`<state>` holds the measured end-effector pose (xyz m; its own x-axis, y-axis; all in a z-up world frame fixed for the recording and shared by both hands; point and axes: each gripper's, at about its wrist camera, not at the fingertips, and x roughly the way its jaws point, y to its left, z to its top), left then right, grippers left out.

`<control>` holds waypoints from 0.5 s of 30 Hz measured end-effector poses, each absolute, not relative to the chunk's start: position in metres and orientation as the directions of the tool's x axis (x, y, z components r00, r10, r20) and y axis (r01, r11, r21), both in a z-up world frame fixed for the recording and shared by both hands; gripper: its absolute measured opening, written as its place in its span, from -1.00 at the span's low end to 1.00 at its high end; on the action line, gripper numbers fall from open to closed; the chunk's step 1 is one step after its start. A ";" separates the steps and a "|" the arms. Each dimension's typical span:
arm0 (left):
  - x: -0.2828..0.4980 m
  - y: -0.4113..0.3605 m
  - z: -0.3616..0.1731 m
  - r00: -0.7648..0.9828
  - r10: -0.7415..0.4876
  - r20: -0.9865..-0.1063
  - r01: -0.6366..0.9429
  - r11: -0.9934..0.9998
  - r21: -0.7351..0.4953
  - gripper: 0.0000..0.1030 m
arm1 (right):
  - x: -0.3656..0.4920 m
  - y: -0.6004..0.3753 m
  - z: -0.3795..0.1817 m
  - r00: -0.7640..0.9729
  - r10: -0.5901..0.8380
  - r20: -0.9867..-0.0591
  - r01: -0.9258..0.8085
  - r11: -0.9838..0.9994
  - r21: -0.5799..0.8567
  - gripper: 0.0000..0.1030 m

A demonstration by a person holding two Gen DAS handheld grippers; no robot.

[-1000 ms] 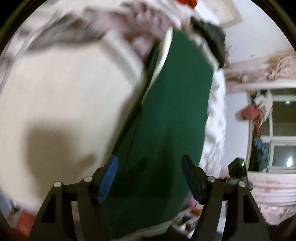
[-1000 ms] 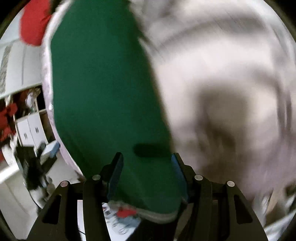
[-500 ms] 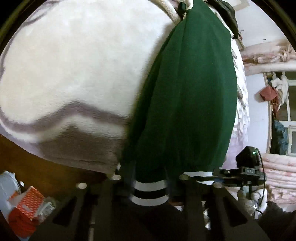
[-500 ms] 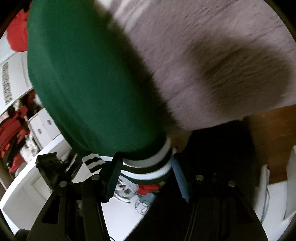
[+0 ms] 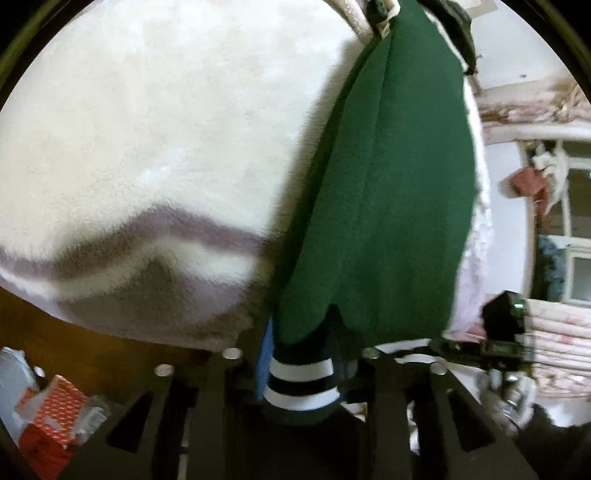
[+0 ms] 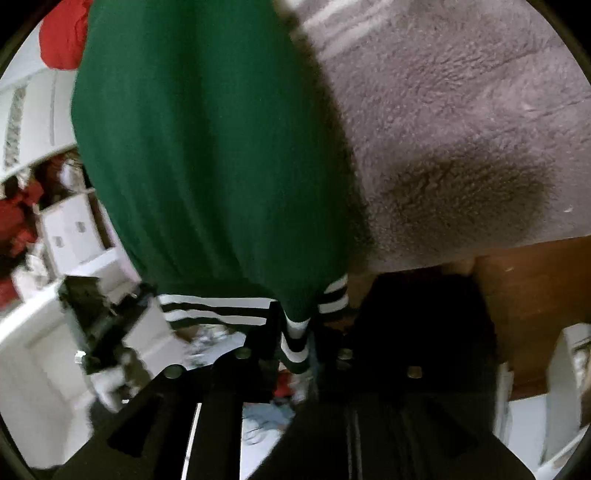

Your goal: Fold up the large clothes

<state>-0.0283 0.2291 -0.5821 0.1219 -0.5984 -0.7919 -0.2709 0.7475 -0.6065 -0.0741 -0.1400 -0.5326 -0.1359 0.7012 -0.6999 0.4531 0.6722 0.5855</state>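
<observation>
A dark green garment (image 5: 384, 192) with a black-and-white striped hem (image 5: 301, 384) lies stretched over a fluffy cream and mauve blanket (image 5: 147, 147). My left gripper (image 5: 303, 369) is shut on the striped hem at the blanket's near edge. In the right wrist view the same green garment (image 6: 214, 147) runs away from me, and my right gripper (image 6: 295, 343) is shut on another part of its striped hem (image 6: 295, 338). The other gripper (image 6: 96, 314) shows at the left, holding the hem further along.
The fluffy blanket (image 6: 461, 110) covers a bed with a brown wooden side (image 6: 535, 288). A red-patterned box (image 5: 51, 417) sits on the floor at left. A window and hanging clothes (image 5: 546, 177) are at right. White cabinets (image 6: 70, 229) and red cloth (image 6: 62, 33) stand beyond.
Both grippers have slid back down the green garment to its striped hem at the bed's near edge and closed on it. The views have settled from motion blur.
</observation>
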 end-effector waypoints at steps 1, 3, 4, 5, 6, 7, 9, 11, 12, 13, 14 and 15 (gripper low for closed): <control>-0.030 0.232 -0.583 0.129 -0.620 -0.774 -0.278 0.726 -0.629 -0.18 | -0.074 -0.159 -0.534 -0.121 0.711 -0.693 0.451 0.661 0.600 -0.24; -0.030 0.234 -0.589 0.139 -0.631 -0.763 -0.282 0.713 -0.642 0.21 | -0.075 -0.176 -0.536 -0.063 0.715 -0.696 0.441 0.645 0.623 0.12; -0.029 0.232 -0.594 0.147 -0.641 -0.754 -0.285 0.702 -0.653 0.21 | -0.076 -0.181 -0.540 -0.046 0.726 -0.686 0.446 0.630 0.636 0.13; -0.029 0.235 -0.598 0.152 -0.649 -0.746 -0.286 0.693 -0.661 0.21 | -0.075 -0.185 -0.550 -0.032 0.746 -0.666 0.459 0.602 0.653 0.14; -0.025 0.232 -0.607 0.151 -0.665 -0.731 -0.292 0.676 -0.676 0.21 | -0.075 -0.186 -0.564 -0.024 0.774 -0.632 0.483 0.563 0.671 0.20; -0.022 0.228 -0.615 0.146 -0.680 -0.718 -0.294 0.663 -0.688 0.21 | -0.073 -0.187 -0.573 -0.018 0.793 -0.609 0.495 0.536 0.684 0.23; -0.016 0.220 -0.630 0.136 -0.698 -0.703 -0.301 0.647 -0.701 0.24 | -0.070 -0.181 -0.597 0.004 0.846 -0.532 0.515 0.455 0.727 0.27; -0.010 0.216 -0.632 0.144 -0.704 -0.696 -0.294 0.641 -0.709 0.44 | -0.064 -0.172 -0.612 0.015 0.877 -0.481 0.517 0.405 0.754 0.35; -0.009 0.213 -0.630 0.145 -0.701 -0.698 -0.285 0.646 -0.708 0.47 | -0.062 -0.167 -0.618 0.017 0.886 -0.463 0.511 0.390 0.766 0.41; -0.009 0.212 -0.628 0.148 -0.694 -0.705 -0.279 0.655 -0.703 0.47 | -0.062 -0.161 -0.621 0.019 0.891 -0.454 0.505 0.384 0.773 0.42; -0.014 0.219 -0.623 0.154 -0.688 -0.709 -0.274 0.659 -0.700 0.47 | -0.060 -0.157 -0.624 0.016 0.893 -0.451 0.497 0.384 0.778 0.43; -0.017 0.219 -0.621 0.177 -0.686 -0.705 -0.270 0.655 -0.706 0.47 | -0.058 -0.153 -0.626 0.013 0.894 -0.448 0.491 0.385 0.782 0.43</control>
